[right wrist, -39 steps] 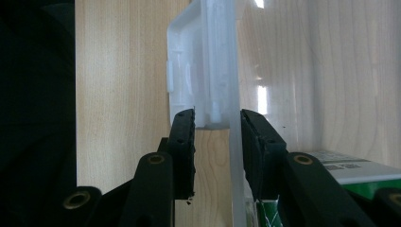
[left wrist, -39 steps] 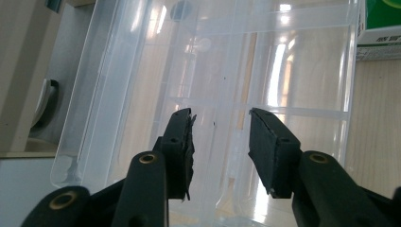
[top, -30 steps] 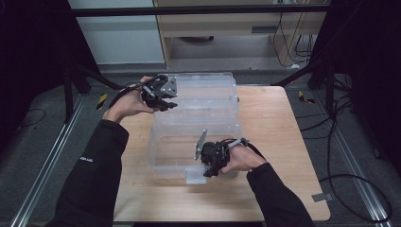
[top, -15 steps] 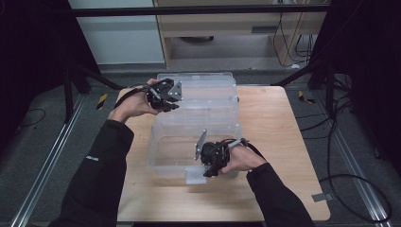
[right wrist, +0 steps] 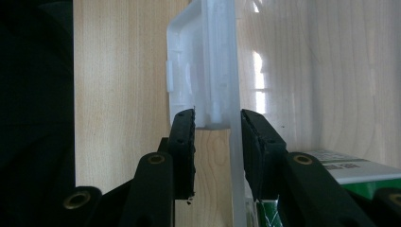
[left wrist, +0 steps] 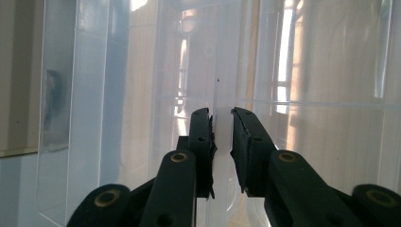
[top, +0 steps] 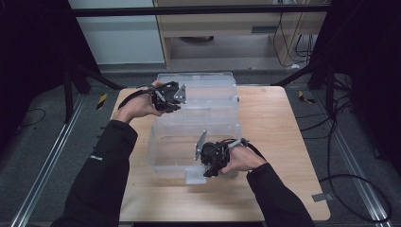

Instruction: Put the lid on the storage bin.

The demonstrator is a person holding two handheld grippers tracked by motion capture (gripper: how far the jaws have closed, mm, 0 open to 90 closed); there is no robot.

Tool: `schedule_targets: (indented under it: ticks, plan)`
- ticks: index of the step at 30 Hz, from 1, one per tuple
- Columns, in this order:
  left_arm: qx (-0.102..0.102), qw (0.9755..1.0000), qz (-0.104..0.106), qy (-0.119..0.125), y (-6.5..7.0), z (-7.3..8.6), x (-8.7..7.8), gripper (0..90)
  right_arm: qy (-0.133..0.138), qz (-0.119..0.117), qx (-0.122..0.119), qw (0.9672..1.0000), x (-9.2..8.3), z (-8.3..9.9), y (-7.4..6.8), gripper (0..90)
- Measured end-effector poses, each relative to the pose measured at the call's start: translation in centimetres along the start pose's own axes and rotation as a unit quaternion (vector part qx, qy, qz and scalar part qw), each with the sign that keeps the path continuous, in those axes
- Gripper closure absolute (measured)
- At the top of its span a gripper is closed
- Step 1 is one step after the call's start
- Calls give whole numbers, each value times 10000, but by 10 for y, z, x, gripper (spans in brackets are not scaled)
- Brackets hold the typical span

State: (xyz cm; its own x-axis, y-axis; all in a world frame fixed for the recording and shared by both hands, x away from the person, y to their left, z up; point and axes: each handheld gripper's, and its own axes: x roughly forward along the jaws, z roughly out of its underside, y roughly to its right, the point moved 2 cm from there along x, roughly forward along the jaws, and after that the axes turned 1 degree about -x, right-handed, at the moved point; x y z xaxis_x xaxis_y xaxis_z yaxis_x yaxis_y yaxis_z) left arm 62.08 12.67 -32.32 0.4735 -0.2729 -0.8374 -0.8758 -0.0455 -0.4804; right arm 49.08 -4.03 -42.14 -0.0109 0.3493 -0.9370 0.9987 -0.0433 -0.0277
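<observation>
Seemingly to steady it at opposite ends, the left gripper [top: 176, 100], its jaws just closing, and the right gripper [top: 206, 165] each clamp a wall of the clear rectangular plastic bin [top: 179, 156] mid-frame on the light wooden table [top: 279, 137].

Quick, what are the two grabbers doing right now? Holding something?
Left gripper: jaws have just been closing around the clear plastic bin's far rim, gripping it.
Right gripper: jaws shut on the bin's near wall, by its latch.
</observation>
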Motion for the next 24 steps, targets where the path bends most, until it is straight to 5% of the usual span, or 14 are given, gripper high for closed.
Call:
schedule_targets:
  ticks: [14,24]
  plan:
    - [181,9995,-44,-259,4,-7,-1,832,-10,62,117,9999,0,-1,-1,670]
    - [90,9996,105,-237,4,-10,-6,855,-43,129,180,9997,0,-2,-3,671]
